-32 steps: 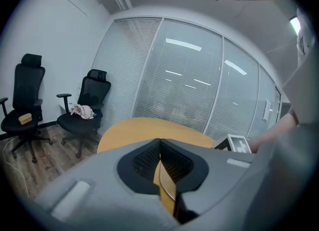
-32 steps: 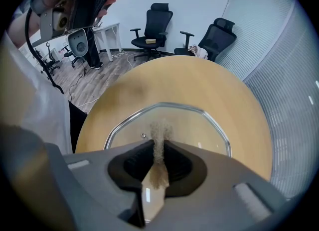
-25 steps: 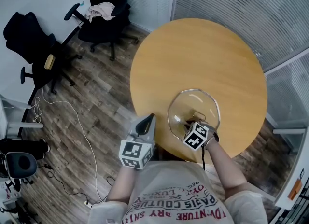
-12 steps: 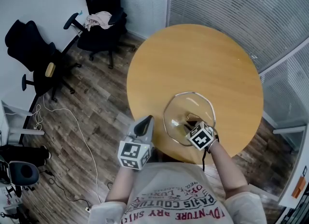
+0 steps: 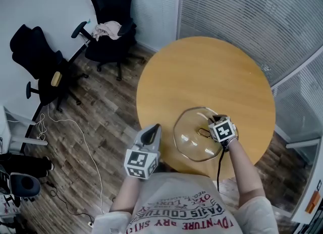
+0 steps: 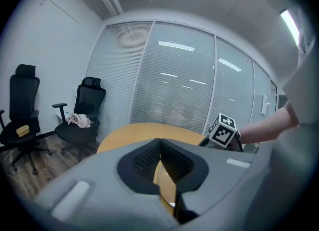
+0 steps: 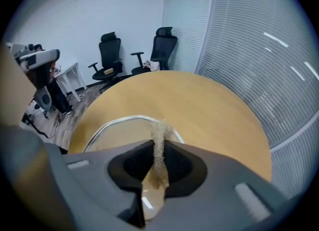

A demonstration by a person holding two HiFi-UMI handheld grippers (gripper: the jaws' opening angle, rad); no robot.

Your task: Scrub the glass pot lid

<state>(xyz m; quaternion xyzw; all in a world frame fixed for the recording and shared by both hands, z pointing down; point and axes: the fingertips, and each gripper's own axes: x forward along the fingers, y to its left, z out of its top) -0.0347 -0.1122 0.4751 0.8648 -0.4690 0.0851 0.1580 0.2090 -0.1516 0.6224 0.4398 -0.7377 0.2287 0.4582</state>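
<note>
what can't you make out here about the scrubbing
- Right gripper view: the body of the right claw cuts off the near part of the glass lid and the lower end of the scrub pad.
- Head view: the marker cube covers the jaws and pad, so pad-to-lid contact is unseen.
- Left gripper view: the left claw blocks all but a sliver of the lid.

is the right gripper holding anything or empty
Holding: the right gripper is shut on a tan scrub pad, over the glass pot lid.

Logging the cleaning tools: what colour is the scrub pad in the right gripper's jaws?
The scrub pad is tan-brown, best seen in the right gripper view.
</note>
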